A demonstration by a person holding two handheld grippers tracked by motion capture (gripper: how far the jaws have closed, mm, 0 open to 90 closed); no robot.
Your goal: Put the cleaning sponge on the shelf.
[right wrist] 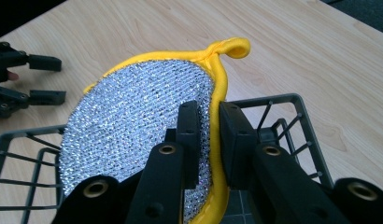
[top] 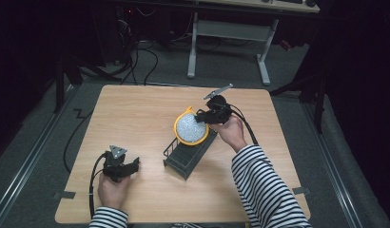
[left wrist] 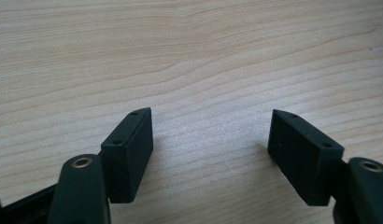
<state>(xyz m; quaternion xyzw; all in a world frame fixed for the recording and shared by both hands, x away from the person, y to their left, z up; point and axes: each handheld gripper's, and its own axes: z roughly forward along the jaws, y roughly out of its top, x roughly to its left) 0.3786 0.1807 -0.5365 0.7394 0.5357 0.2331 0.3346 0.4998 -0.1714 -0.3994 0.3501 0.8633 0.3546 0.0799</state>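
Because the silver-faced pot holder (right wrist: pixel 133 126) is soft, light and floppy, its stiffer yellow hem is the sensible place to grip, and the right gripper (right wrist: pixel 209 135) pinches it there, holding it upright over the black wire rack (top: pixel 186 154). The left gripper (left wrist: pixel 210 149) rests spread on the table (top: pixel 136 114).

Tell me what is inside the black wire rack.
The lower part of the round silver pad with yellow edging dips into the black wire rack, pinched by the right gripper. The pad hides the rack floor beneath it.
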